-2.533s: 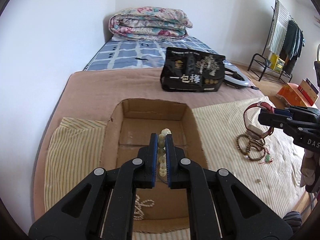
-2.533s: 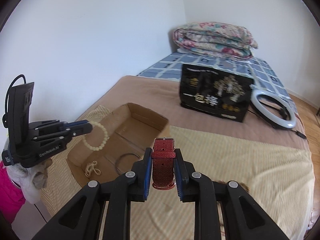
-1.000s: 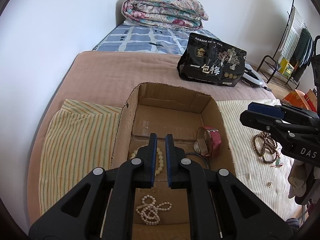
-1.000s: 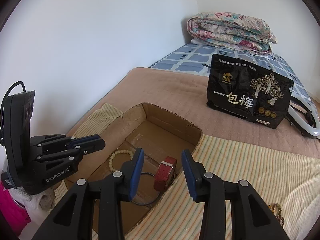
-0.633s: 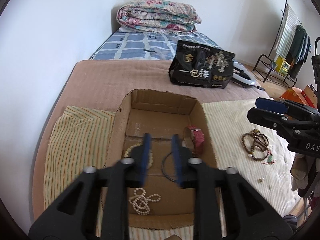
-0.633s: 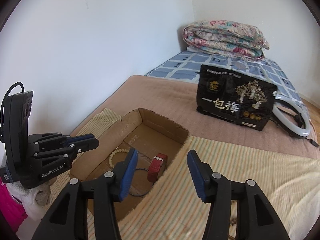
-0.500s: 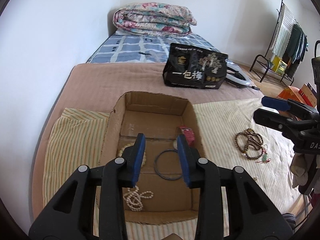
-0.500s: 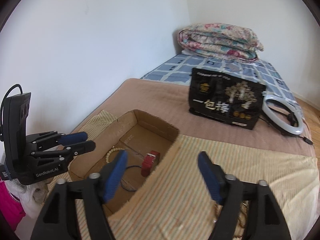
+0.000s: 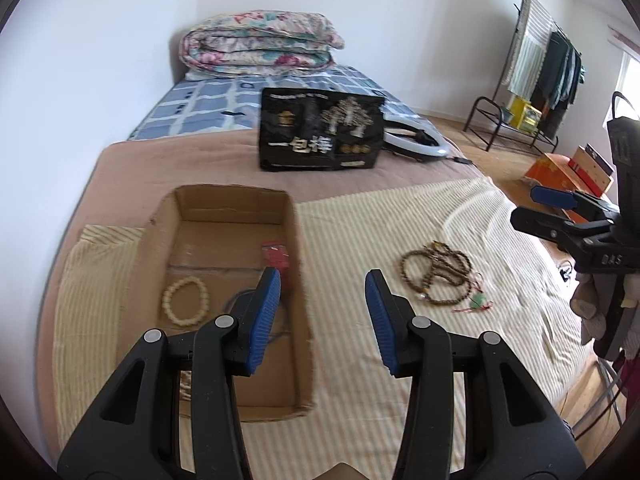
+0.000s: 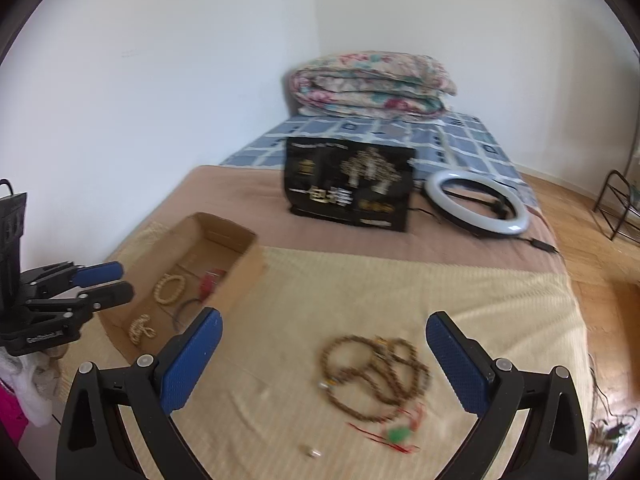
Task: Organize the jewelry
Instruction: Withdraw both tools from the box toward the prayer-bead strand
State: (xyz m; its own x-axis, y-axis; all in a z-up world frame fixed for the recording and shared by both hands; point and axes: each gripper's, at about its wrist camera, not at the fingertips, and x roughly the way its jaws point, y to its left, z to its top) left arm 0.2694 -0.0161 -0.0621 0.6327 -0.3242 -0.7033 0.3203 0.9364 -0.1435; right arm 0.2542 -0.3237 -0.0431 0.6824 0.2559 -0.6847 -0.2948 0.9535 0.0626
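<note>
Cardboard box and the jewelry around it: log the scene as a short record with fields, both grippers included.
surface: striped cloth on a bed
cardboard box: open, on the cloth
in box: cream bead bracelet, red watch, dark ring, pearl string
outside box: brown bead necklace with green pendant, loose on the cloth
left gripper: jaws just opening, nothing between them
right gripper: jaws just opening wide, empty, above the necklace

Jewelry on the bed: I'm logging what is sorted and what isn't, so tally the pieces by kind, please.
Pale bead bracelet, in the box: 1
Pearl string, in the box: 1
Red watch, in the box: 1
Dark thin ring, in the box: 1
Brown bead strands, tangled on the striped cloth, own count unclear: 1 pile
Total: 5
</note>
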